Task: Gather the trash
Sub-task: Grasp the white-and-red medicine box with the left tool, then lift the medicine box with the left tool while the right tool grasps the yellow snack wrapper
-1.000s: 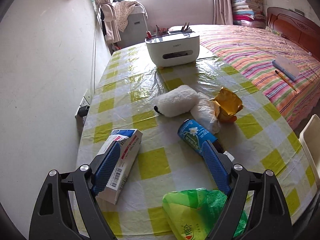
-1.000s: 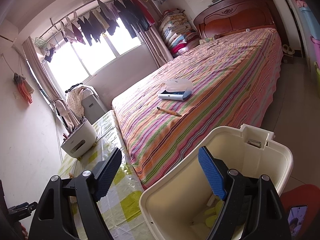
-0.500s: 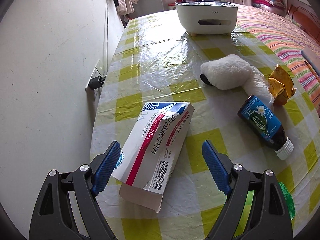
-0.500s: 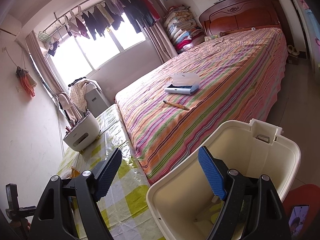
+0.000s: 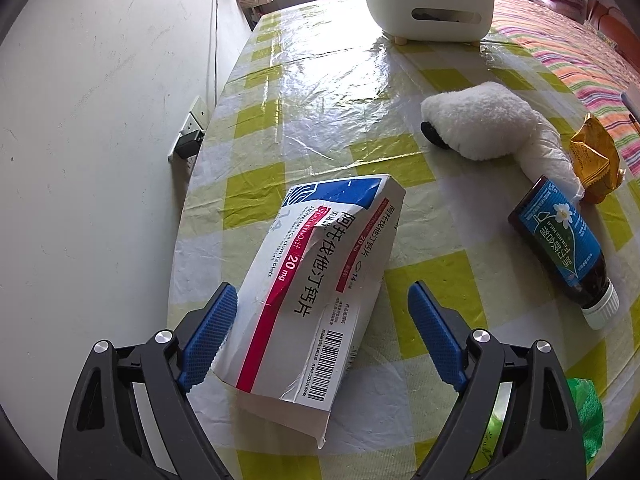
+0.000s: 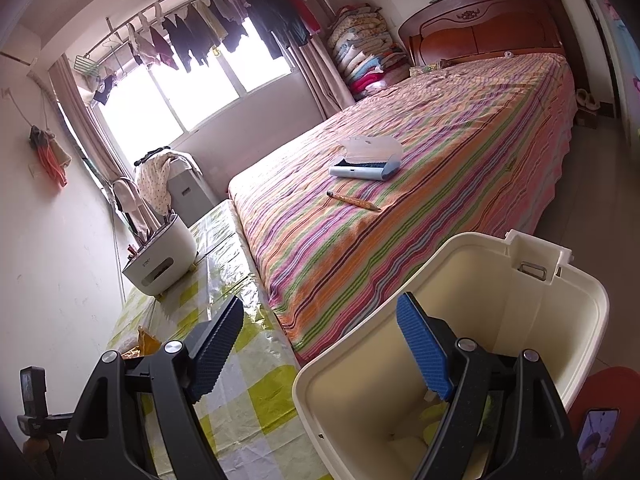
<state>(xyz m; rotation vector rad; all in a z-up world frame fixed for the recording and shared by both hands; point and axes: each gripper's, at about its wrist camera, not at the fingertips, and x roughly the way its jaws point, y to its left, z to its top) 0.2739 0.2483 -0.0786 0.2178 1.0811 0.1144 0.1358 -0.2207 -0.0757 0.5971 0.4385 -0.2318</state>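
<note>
A white medicine box (image 5: pixel 316 276) with a red stripe and blue corner lies on the yellow-checked table (image 5: pixel 320 80). My left gripper (image 5: pixel 322 320) is open, its blue pads either side of the box's near end, not closed on it. A dark bottle with a blue label (image 5: pixel 560 244), a yellow wrapper (image 5: pixel 596 160), a white plastic bag (image 5: pixel 548 156) and a green bag (image 5: pixel 586 412) lie to the right. My right gripper (image 6: pixel 320 344) is open and empty, above the rim of the cream trash bin (image 6: pixel 560 316).
A white fluffy item (image 5: pixel 476 124) and a white organiser box (image 5: pixel 428 4) sit further back on the table. The wall with a socket (image 5: pixel 190 136) runs along the left. A striped bed (image 6: pixel 420 160) borders the table's right side.
My left gripper moved left and forward, from over the green bag and bottle to straddling the medicine box. My right gripper drifted slightly and stayed open over the bin.
</note>
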